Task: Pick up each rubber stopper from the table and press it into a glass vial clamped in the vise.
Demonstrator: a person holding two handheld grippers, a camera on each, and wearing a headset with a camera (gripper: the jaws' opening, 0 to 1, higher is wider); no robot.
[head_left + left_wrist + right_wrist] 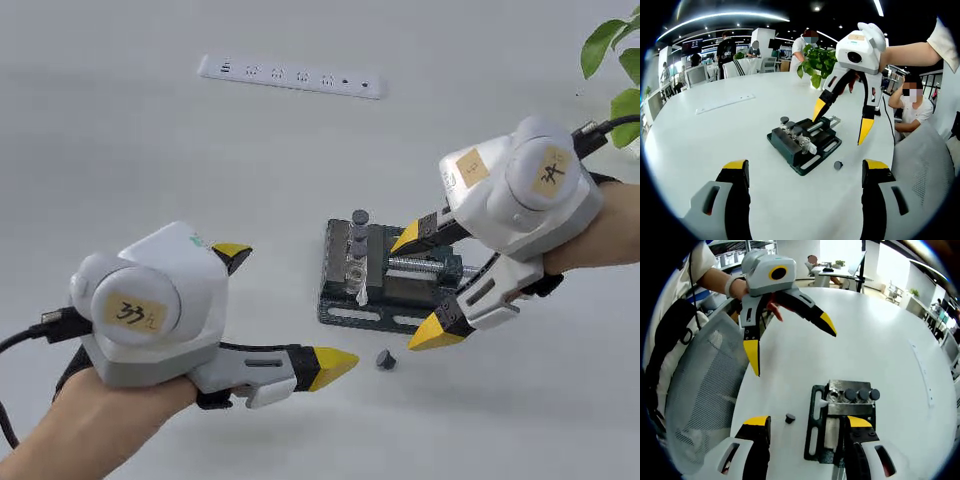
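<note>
This looks like an open-plan office. A large, round white tabletop (715, 135) carries a white power strip (290, 76) towards its far side, and a grey mesh office chair (705, 390) stands just beside it. Beyond the tabletop's far edge are a potted green plant (817, 62), more white desks (840, 272) with chairs, a mounted screen (692, 46) and several people (726, 52), sitting or standing. Long curved light strips (735, 16) cross the dark ceiling above the tabletop.
</note>
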